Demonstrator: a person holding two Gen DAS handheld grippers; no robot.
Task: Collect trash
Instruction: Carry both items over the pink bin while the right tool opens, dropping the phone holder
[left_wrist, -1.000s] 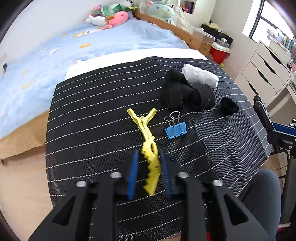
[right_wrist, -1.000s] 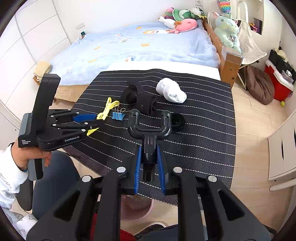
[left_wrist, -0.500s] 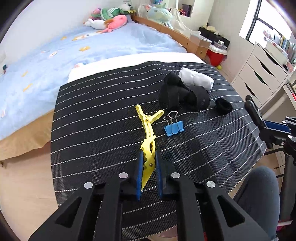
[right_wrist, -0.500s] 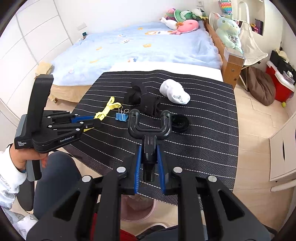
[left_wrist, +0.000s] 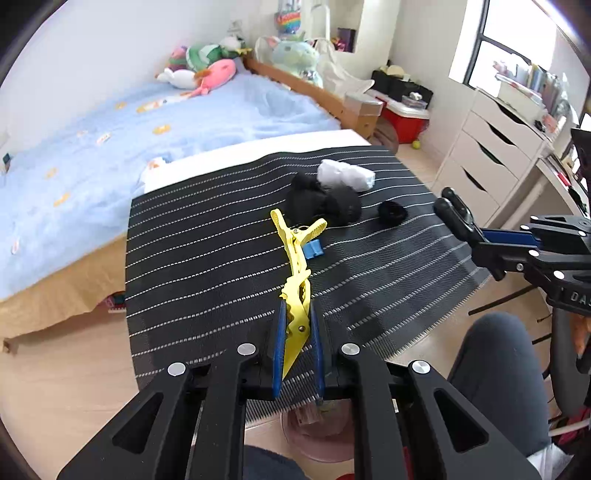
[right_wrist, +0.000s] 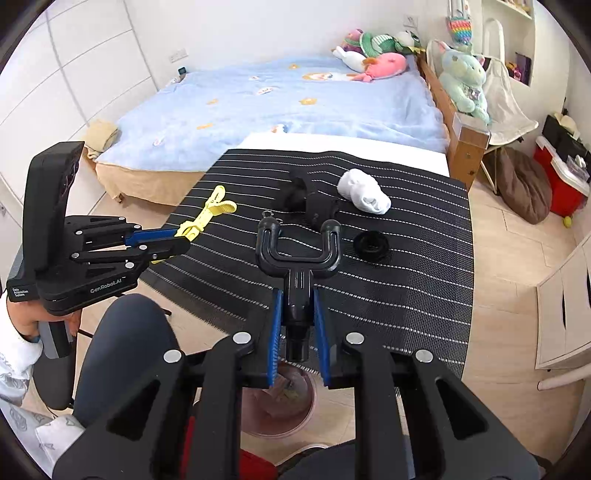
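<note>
one yellow hair clip (left_wrist: 295, 280) is clamped in the left gripper (left_wrist: 297, 354) jaws, above the tabletop's (left_wrist: 203, 258) near edge; right gripper (right_wrist: 299, 332) jaws grip one black forked holder (right_wrist: 299, 254); one blue binder clip (left_wrist: 314, 248), one white sock (left_wrist: 345, 175), one black ring (left_wrist: 392, 212) lie mid-tabletop.

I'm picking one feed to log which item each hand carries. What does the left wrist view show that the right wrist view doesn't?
Only the left wrist view shows the blue binder clip behind the yellow hair clip and the white drawer unit.

Only the right wrist view shows the whole black Y-shaped holder clamped in the right gripper, and the white wardrobe doors.

Both show the left gripper shut on the hair clip, the striped mat, white sock, black ring and pink bin.
</note>
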